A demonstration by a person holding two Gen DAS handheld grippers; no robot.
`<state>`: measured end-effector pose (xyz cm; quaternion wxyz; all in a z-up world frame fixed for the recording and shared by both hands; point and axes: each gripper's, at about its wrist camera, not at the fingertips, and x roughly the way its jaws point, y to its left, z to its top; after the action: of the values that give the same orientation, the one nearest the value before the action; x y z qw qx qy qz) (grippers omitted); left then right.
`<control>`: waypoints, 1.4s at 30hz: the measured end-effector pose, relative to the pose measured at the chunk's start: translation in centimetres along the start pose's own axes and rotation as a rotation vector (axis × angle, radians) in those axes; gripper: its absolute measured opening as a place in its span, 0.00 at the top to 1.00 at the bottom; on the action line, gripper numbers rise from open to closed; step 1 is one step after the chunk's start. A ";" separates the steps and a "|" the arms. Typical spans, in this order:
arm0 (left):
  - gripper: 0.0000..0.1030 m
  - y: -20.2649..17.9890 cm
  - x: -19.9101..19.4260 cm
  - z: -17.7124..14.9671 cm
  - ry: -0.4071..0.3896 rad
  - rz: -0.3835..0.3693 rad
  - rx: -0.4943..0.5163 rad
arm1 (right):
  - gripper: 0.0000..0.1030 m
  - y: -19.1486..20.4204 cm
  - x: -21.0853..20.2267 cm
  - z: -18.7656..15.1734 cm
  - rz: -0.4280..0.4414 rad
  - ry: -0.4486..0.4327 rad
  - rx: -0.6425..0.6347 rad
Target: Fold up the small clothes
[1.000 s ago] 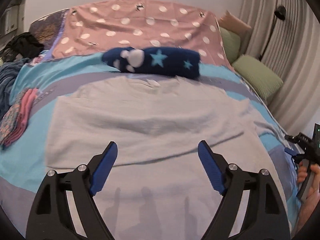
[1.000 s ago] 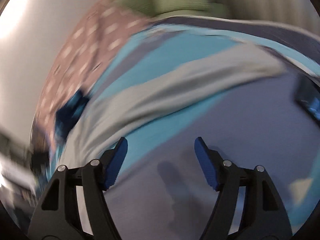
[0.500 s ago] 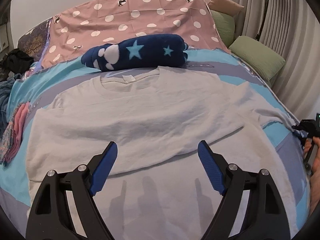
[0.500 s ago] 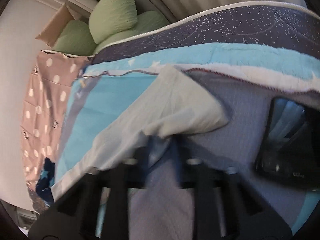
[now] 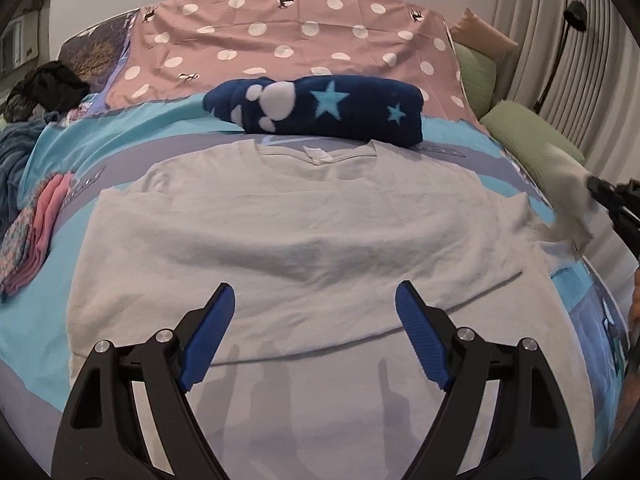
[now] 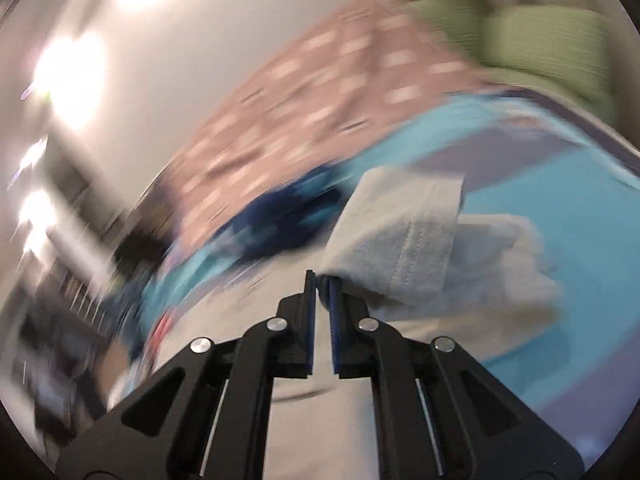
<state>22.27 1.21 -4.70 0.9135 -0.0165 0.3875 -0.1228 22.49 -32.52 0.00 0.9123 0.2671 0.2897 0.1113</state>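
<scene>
A pale grey T-shirt (image 5: 304,232) lies spread flat on the bed, collar toward the pillows. My left gripper (image 5: 314,320) is open and empty, hovering over the shirt's lower half. My right gripper (image 6: 320,280) is shut on the shirt's right sleeve (image 6: 404,240) and holds it lifted off the bed. In the left wrist view the raised sleeve (image 5: 568,196) and the right gripper (image 5: 600,190) show at the right edge. The right wrist view is blurred by motion.
A rolled navy star blanket (image 5: 320,110) lies just beyond the collar. A pink dotted cover (image 5: 288,40) and green pillows (image 5: 528,136) are at the head. Folded pink clothes (image 5: 36,236) and dark garments (image 5: 44,88) sit at the left.
My right gripper has closed on the right sleeve and lifted it off the bed, swinging toward the shirt's middle. My left gripper stayed open and pulled back slightly.
</scene>
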 end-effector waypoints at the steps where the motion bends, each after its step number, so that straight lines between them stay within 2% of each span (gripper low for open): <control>1: 0.20 0.4 -0.2 -0.2 -0.001 -0.008 -0.007 | 0.93 2.1 1.2 -0.9 0.040 0.041 -0.056; 3: 0.20 1.2 -0.4 -0.5 -0.001 -0.023 -0.019 | 0.87 5.7 3.8 -3.8 0.113 0.160 -0.173; 4: 0.20 1.4 -0.5 -0.7 -0.001 -0.030 -0.024 | 0.76 6.5 4.6 -4.7 0.116 0.197 -0.201; 5: 0.20 1.7 -0.6 -0.8 0.001 -0.044 -0.031 | 0.68 7.2 5.3 -5.9 0.115 0.240 -0.240; 8: 0.20 2.3 -0.7 -1.1 0.003 -0.095 -0.046 | 0.68 7.3 5.1 -8.1 0.071 0.283 -0.318; 10: 0.21 2.3 -0.6 -1.1 0.005 -0.133 -0.055 | 0.68 6.7 4.1 -8.8 0.016 0.283 -0.359; 13: 0.38 1.6 0.0 -0.7 0.033 -0.218 -0.061 | 0.67 5.1 3.2 -8.5 -0.038 0.278 -0.363; 15: 0.44 0.9 0.6 -0.5 0.066 -0.252 -0.055 | 0.64 4.6 3.3 -8.0 -0.074 0.271 -0.354; 20: 0.44 -0.1 3.3 1.0 0.133 -0.297 -0.094 | 0.61 3.8 3.4 -7.8 -0.122 0.255 -0.359; 24: 0.44 0.3 6.6 2.1 0.222 -0.366 -0.226 | 0.54 2.9 2.5 -7.4 -0.150 0.228 -0.353; 25: 0.61 0.3 7.2 2.4 0.230 -0.383 -0.249 | 0.54 2.5 2.2 -7.3 -0.160 0.222 -0.347; 26: 0.95 0.0 7.9 2.9 0.253 -0.412 -0.263 | 0.54 2.0 1.9 -7.1 -0.174 0.213 -0.341; 27: 0.97 -0.1 8.1 3.1 0.266 -0.420 -0.274 | 0.54 1.8 1.6 -7.1 -0.184 0.206 -0.338; 28: 0.97 -0.1 7.7 3.6 0.244 -0.419 -0.298 | 0.54 1.4 1.1 -6.8 -0.201 0.192 -0.330; 30: 0.97 -0.3 4.0 5.3 0.119 -0.468 -0.292 | 0.52 0.7 0.0 -6.4 -0.215 0.171 -0.322; 31: 0.97 -0.3 0.9 6.3 0.027 -0.509 -0.276 | 0.50 0.4 -0.4 -6.2 -0.227 0.161 -0.324; 32: 0.96 -0.2 -1.0 6.8 -0.024 -0.513 -0.256 | 0.49 0.1 -0.6 -6.1 -0.244 0.152 -0.329; 34: 0.96 0.0 -4.8 7.1 -0.115 -0.465 -0.194 | 0.49 -0.4 -0.8 -5.9 -0.275 0.143 -0.337; 36: 0.96 0.9 -7.2 5.9 -0.167 -0.373 -0.128 | 0.48 -1.0 -0.7 -5.9 -0.285 0.152 -0.329; 37: 0.94 1.3 -7.3 5.0 -0.164 -0.325 -0.095 | 0.47 -1.1 -0.5 -6.0 -0.284 0.162 -0.324; 38: 0.73 1.6 -7.0 4.2 -0.142 -0.285 -0.076 | 0.47 -1.3 -0.2 -6.2 -0.284 0.177 -0.318; 40: 0.45 2.4 -5.5 2.3 -0.077 -0.206 -0.070 | 0.47 -1.5 0.2 -6.5 -0.290 0.200 -0.317; 42: 0.45 3.7 -3.9 0.3 -0.008 -0.135 -0.075 | 0.47 -1.5 0.5 -6.8 -0.294 0.213 -0.319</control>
<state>20.63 5.71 -2.23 0.9034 -0.0774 0.3862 -0.1696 18.93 -30.71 -5.78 0.9136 0.0615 0.3989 0.0492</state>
